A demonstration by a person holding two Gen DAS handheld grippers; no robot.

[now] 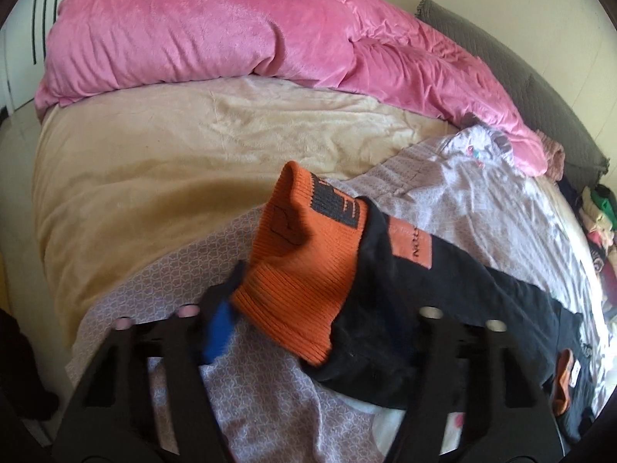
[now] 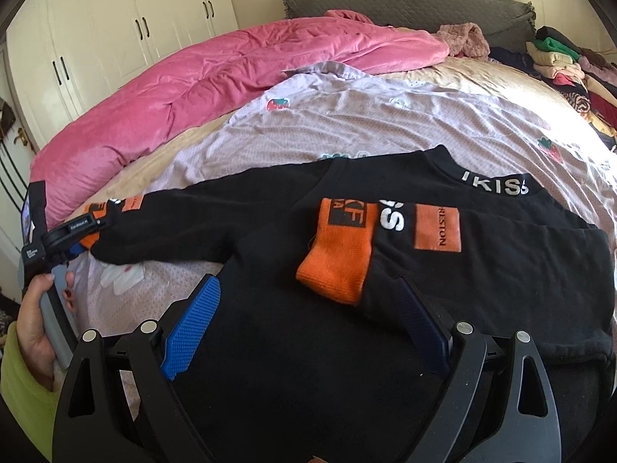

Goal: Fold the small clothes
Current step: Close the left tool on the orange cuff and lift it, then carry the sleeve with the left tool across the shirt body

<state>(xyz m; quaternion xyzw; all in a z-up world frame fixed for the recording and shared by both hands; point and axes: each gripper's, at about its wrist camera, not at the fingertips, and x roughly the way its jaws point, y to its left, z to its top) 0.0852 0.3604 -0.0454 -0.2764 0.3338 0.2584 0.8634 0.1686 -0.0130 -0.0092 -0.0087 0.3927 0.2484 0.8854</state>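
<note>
A small black sweatshirt (image 2: 293, 332) with orange cuffs and patches lies on a lilac patterned sheet (image 2: 385, 123). One sleeve is folded across the body, its orange cuff (image 2: 339, 270) between my right gripper's open blue pads. My right gripper (image 2: 308, 316) hovers over the body, open and empty. My left gripper (image 1: 308, 328) is shut on the other sleeve's orange cuff (image 1: 304, 266), lifted off the bed. It also shows in the right wrist view (image 2: 83, 237) at the far left, held by a hand.
A pink duvet (image 1: 216, 27) is heaped along the far side of the beige bed cover (image 1: 154, 162). A stack of folded clothes (image 2: 567, 65) sits by the grey headboard (image 2: 405, 4). White wardrobe doors (image 2: 115, 27) stand behind.
</note>
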